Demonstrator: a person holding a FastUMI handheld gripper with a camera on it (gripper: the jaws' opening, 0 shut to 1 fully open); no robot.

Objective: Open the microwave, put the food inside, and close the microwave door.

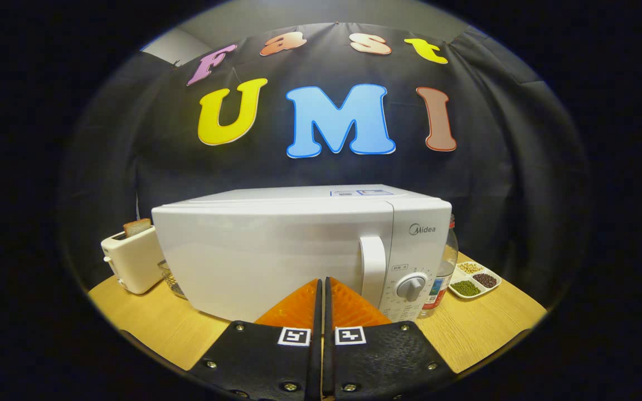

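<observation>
My hand-held gripper point(321, 287) is clenched, fingers pressed together on nothing. The white box-shaped microwave point(276, 250) sits shut on the wooden worktop point(477, 328) straight ahead; its upright white door handle point(373, 270) lies just ahead, slightly right of my fingertips.

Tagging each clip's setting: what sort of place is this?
Likely a staged kitchen-style booth: a closed microwave, a toaster holding bread and a tray of beans on a wooden table. The gripper is shut, empty.
</observation>
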